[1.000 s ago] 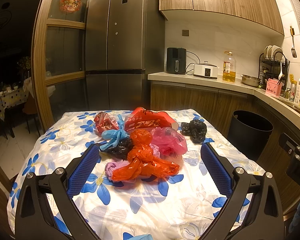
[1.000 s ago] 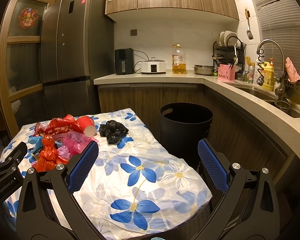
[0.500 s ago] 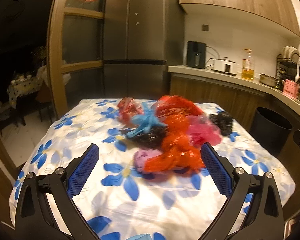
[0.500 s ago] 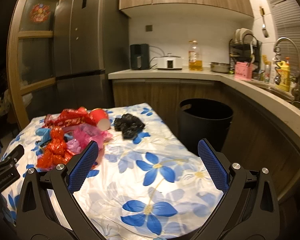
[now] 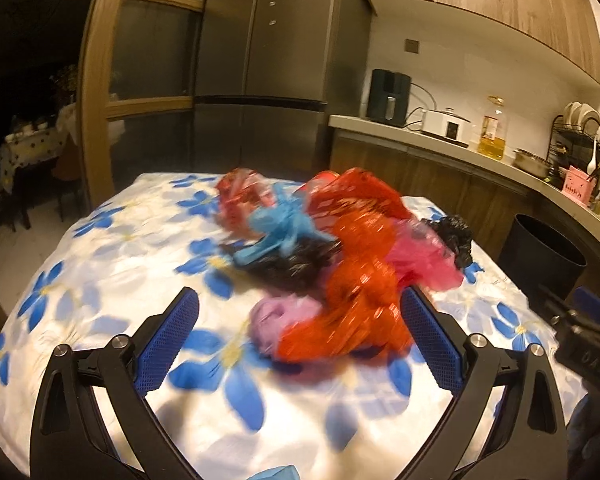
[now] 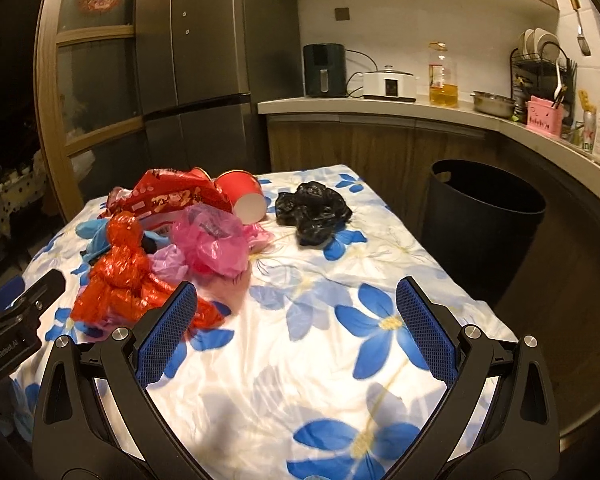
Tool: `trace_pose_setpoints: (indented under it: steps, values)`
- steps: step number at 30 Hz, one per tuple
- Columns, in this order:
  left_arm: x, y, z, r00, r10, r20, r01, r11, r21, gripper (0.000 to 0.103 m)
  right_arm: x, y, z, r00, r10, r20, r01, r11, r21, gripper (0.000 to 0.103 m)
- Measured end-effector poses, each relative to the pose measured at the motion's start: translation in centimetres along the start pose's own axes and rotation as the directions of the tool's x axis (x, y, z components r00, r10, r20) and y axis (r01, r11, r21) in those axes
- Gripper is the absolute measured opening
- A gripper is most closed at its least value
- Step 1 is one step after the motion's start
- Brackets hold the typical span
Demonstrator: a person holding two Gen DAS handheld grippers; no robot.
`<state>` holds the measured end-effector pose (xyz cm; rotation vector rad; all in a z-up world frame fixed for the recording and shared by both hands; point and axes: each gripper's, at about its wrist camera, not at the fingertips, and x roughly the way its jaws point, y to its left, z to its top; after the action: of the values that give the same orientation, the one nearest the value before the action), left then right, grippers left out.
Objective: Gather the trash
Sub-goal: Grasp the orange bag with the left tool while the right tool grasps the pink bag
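Observation:
A pile of crumpled plastic bags lies on the flowered tablecloth: an orange-red bag, a lilac one, a blue one, a pink one and a black one. My left gripper is open and empty, with the orange-red bag just beyond its fingertips. My right gripper is open and empty over the cloth; the orange-red bag, pink bag, red paper cup and black bag lie ahead of it. A black bin stands right of the table.
A kitchen counter with appliances, an oil bottle and a dish rack runs behind and to the right. A tall fridge and a glass door stand behind the table. The left gripper's body shows at the left edge of the right wrist view.
Both grippers have moved forward toward the bag pile, which now looks larger and nearer. Both stay open and empty. The left wrist view is blurred by motion.

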<state>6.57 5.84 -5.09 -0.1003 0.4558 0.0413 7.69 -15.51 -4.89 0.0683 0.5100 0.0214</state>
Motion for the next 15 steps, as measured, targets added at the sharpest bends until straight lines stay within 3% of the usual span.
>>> trace_pose_setpoints:
  steps: [5, 7, 10, 15]
  values:
    - [3.1, -1.7, 0.1, 0.998, -0.022, -0.054, 0.024, 0.999, 0.041, 0.087, 2.2, 0.2, 0.6, 0.999, 0.048, -0.016, -0.048, 0.999, 0.007, 0.094]
    - [4.5, -2.1, -0.2, 0.995, -0.025, -0.096, 0.029, 0.999, 0.042, 0.077, 2.8, 0.4, 0.8, 0.997, 0.068, -0.024, -0.068, 0.998, 0.002, 0.089]
    - [5.4, -2.3, -0.5, 0.991, -0.044, -0.129, 0.047, 0.999, 0.023, 0.075, 4.3, 1.1, 1.1, 0.994, 0.101, -0.041, -0.102, 0.995, -0.014, 0.080]
    - [6.0, -2.8, -0.9, 0.988, -0.051, -0.143, 0.059, 0.997, 0.049, 0.046, 7.0, 2.2, 1.5, 0.981, 0.171, -0.092, -0.172, 0.985, -0.011, 0.062]
